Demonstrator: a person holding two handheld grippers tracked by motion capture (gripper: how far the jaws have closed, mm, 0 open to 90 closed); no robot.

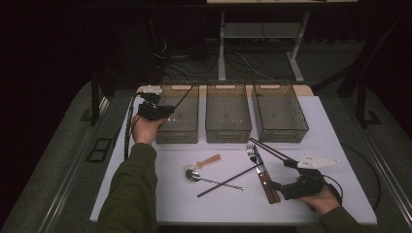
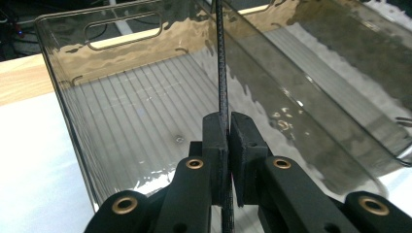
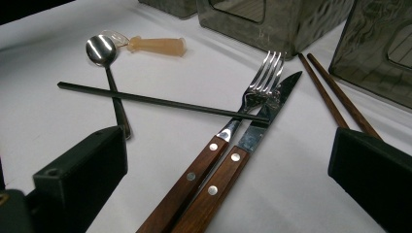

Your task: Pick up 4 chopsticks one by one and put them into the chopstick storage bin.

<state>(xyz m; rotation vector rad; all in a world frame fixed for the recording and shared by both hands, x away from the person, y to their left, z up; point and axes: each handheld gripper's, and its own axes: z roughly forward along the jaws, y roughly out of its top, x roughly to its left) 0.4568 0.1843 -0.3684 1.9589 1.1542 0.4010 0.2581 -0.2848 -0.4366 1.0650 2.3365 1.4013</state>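
Note:
My left gripper [image 1: 167, 110] is shut on a black chopstick [image 1: 183, 97] and holds it over the left clear bin [image 1: 180, 132]. In the left gripper view the chopstick [image 2: 222, 73] rises from between the closed jaws of that gripper [image 2: 228, 131], above the bin's ribbed floor [image 2: 136, 111]. My right gripper [image 1: 283, 174] is open near the front right of the table. Between its jaws [image 3: 228, 145] lie the wooden handles of a fork [image 3: 257, 87] and a knife [image 3: 272, 102], with a second black chopstick [image 3: 155, 100] across them.
A metal spoon [image 1: 194, 175], an orange-handled small spoon [image 1: 209, 161] and two brown chopsticks [image 1: 269, 148] lie on the white table [image 1: 330, 145]. Two more clear bins [image 1: 227, 116] [image 1: 279, 114] stand at the back. The floor drops away beyond the table edges.

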